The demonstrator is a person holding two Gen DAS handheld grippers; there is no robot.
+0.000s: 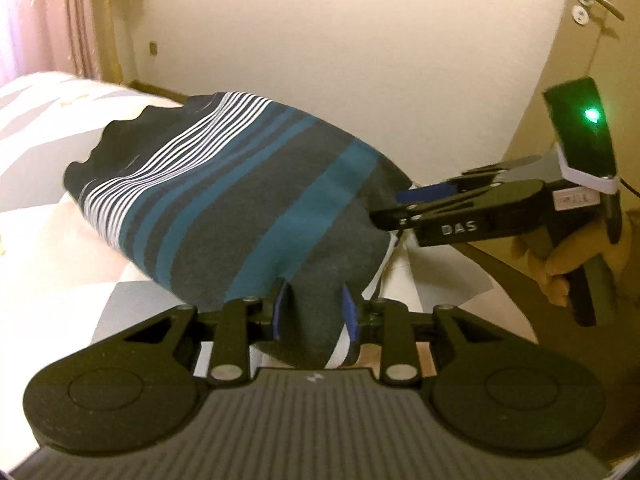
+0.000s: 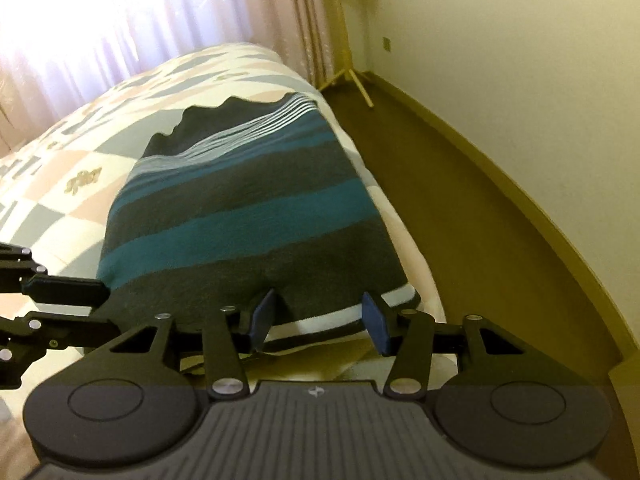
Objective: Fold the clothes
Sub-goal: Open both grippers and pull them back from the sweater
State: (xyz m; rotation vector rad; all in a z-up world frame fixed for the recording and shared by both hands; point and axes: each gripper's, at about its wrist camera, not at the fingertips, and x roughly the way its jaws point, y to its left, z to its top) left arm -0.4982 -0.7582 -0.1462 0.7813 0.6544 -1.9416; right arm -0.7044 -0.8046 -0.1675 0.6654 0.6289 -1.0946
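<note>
Jaws: left gripper (image 1: 314, 312) pinching striped garment (image 1: 224, 184) hem, right gripper (image 2: 320, 322) parted around it | soft, limp, light; take corners at 6 o'clock | bed (image 2: 80, 152)

A bed (image 2: 60, 152) has a cover with pink, grey and white shapes. Behind it hangs a pale pink curtain (image 2: 100, 20). Beside the bed is a brown floor (image 2: 460, 216) and a cream wall (image 2: 520, 40). A door has a silver handle (image 1: 602, 0).
</note>
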